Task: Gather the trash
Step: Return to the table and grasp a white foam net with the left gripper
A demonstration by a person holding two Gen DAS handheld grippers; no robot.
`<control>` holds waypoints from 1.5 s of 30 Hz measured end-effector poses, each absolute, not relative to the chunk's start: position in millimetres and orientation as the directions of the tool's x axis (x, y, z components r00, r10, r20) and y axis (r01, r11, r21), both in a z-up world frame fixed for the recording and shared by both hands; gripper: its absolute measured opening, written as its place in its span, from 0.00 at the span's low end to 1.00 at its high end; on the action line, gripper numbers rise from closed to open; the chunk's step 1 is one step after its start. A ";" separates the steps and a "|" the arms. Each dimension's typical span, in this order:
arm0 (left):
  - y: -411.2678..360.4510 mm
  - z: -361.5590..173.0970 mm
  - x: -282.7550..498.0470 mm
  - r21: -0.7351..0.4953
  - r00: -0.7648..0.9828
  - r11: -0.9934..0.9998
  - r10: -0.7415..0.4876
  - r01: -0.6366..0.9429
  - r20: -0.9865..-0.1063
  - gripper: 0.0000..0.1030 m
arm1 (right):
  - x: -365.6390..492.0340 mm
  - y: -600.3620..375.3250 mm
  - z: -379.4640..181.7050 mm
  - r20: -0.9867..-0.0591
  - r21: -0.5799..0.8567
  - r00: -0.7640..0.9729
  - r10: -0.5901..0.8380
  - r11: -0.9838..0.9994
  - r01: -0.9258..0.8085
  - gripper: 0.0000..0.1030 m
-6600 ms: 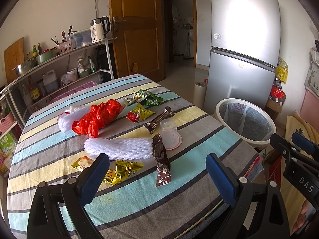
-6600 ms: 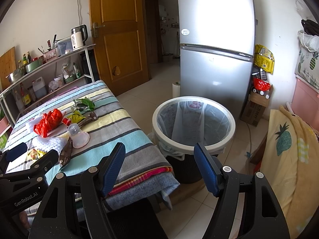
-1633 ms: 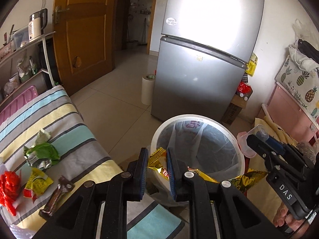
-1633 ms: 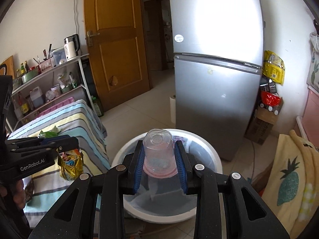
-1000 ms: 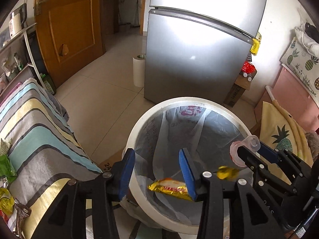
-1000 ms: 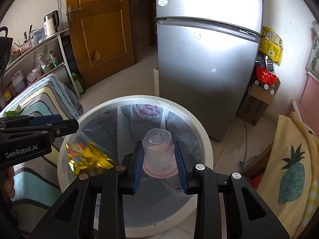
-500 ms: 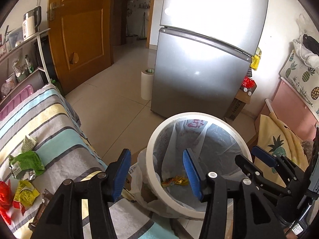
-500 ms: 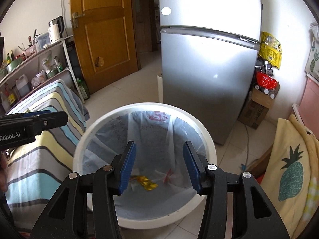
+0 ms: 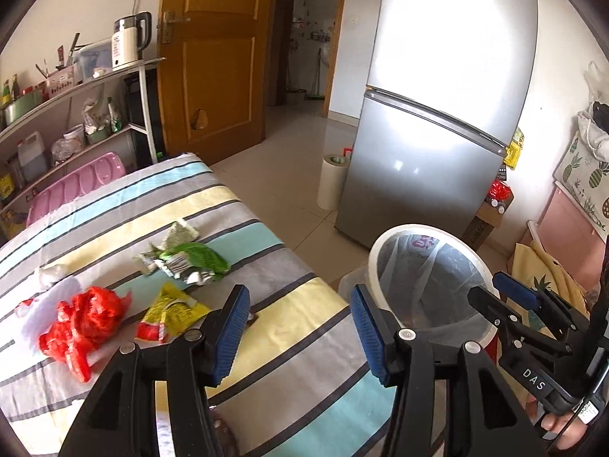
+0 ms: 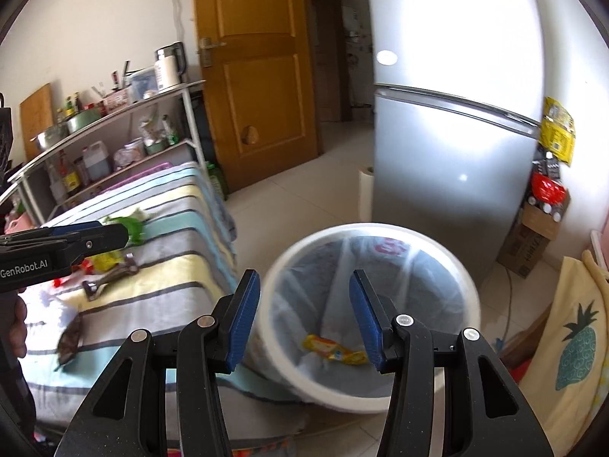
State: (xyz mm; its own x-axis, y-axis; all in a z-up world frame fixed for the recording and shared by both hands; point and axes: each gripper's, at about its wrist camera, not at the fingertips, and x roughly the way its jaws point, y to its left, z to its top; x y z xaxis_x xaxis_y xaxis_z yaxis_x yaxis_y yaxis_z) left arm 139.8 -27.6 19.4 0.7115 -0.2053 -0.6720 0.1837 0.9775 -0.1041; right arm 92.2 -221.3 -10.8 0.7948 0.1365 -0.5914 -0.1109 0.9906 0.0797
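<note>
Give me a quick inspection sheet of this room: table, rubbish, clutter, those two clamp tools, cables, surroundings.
Surface: striped tablecloth, wrappers lying loose on it.
Job's things: red bag, yellow wrapper, green wrapper on the table; white bin on the floor holds a yellow wrapper.
Clutter: kettle and bottles on the shelf.
Grippers: left gripper and right gripper open, nothing between the pads.
Cables: one on the floor by the cardboard box.
Surroundings: fridge, wooden door.
</note>
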 end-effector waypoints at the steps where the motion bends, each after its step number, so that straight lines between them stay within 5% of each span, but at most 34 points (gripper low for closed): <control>1: -17.0 20.5 134.0 -0.096 0.723 0.982 -0.183 0.161 -0.666 0.54 | 91.9 -213.1 -10.7 -0.592 0.069 0.793 0.143 0.989 -0.127 0.49; 19: 145.4 17.5 72.8 -0.130 0.747 0.981 0.023 -0.146 -0.664 0.61 | 86.3 -67.8 -20.1 -0.601 0.141 0.627 0.496 0.838 -0.528 0.49; 45: 220.0 -10.7 89.6 -0.135 0.687 0.963 0.064 -0.232 -0.724 0.78 | 102.3 41.5 -49.3 -0.714 0.112 0.397 0.576 0.654 -0.748 0.57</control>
